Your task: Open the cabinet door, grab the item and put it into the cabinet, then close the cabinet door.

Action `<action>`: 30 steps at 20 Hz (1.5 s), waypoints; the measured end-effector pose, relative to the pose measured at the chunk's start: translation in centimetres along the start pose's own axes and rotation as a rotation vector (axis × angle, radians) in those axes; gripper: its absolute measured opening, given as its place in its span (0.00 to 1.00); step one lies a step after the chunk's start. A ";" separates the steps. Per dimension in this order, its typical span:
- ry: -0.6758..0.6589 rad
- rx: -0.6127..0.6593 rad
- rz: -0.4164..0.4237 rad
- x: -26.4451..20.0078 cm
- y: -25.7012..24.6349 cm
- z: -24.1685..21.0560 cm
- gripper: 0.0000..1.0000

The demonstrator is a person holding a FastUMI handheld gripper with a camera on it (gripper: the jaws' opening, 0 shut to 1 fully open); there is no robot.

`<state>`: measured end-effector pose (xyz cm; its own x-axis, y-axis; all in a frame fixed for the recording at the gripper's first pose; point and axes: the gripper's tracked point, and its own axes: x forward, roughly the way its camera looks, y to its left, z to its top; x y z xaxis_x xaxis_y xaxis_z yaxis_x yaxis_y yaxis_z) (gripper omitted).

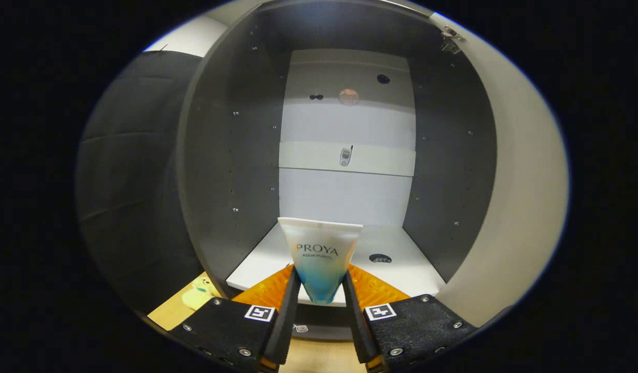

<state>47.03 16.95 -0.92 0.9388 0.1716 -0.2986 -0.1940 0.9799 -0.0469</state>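
While the gripper (321, 290) points into the open cabinet (220, 155), its two fingers are clenched on a tube (320, 259), one finger pressing each side of the narrow lower part, so the tube stands upright between them with its flat wide end up. On the tube I can read "PROYA" in large letters and below it a smaller line that starts with "AQUA"; the second word is too blurred to tell. Its body is white on top and becomes blue toward the bottom. Each finger carries a small square black-and-white marker (259, 312) near its base. Just beyond the tube, at 12 o'clock from the fingers, lies the white bottom shelf (402, 269) of the cabinet, with a dark oval hole (379, 257) at about 1 o'clock from the tube. The side walls are dark grey and the back panel (345, 191) is white, with a small metal fitting (345, 156) in its middle. The white door (521, 197) stands open at 3 o'clock. At 8 o'clock, on a wooden surface (169, 311), rests a pale yellow soft object (200, 292)
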 end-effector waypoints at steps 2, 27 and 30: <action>0.008 0.003 -0.006 1.7 -0.4 0.3 0.49; 0.039 0.005 -0.047 5.9 -1.3 0.4 0.86; -0.012 0.027 -0.051 3.6 -1.3 1.3 0.94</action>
<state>51.05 16.40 -0.73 0.9507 0.1227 -0.2850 -0.1385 0.9897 -0.0361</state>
